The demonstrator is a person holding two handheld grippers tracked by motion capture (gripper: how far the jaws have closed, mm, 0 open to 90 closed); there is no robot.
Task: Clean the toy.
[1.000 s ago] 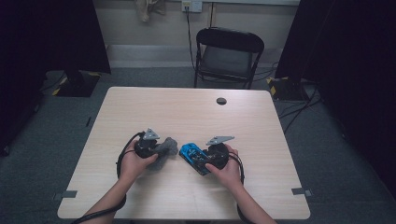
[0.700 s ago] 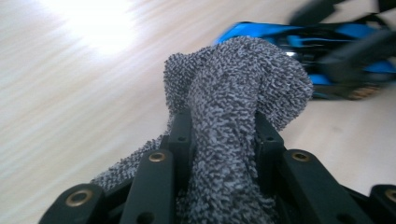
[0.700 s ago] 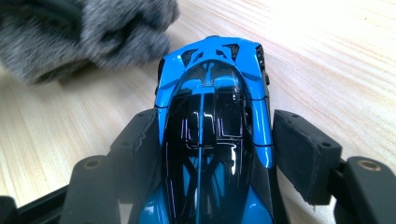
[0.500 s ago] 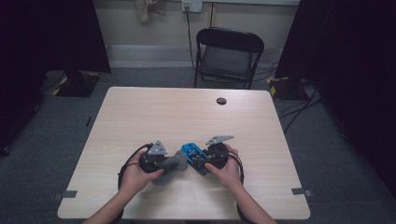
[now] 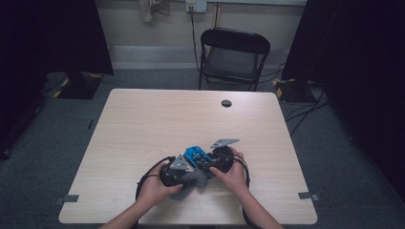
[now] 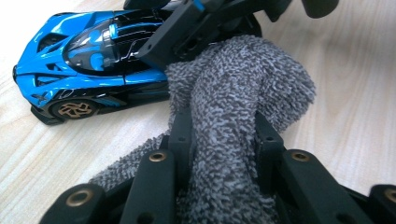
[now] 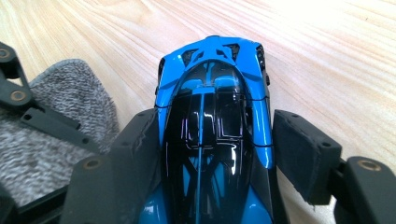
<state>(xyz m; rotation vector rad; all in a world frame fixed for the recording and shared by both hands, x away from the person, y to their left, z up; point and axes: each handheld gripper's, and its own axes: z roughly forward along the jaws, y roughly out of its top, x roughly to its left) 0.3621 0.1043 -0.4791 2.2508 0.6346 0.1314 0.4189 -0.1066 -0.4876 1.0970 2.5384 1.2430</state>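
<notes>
Near the counter's (image 5: 143,119) front edge, my right gripper (image 7: 210,154) squeezes the blue toy car (image 7: 212,116) by its sides, nose pointing away. My left gripper (image 6: 224,140), fingers shut on the grey cloth (image 6: 243,93), touches the car's side.

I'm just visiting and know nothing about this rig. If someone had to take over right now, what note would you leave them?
Left gripper: shut on the grey cloth, bunched between its jaws.
Right gripper: jaws around the blue toy car, one on each side; the right one shows a small gap.
Both sit at the near middle of the table, cloth touching the car's side.
Done: car held, cloth brought up.
Left, probably: wiping the car.
</notes>
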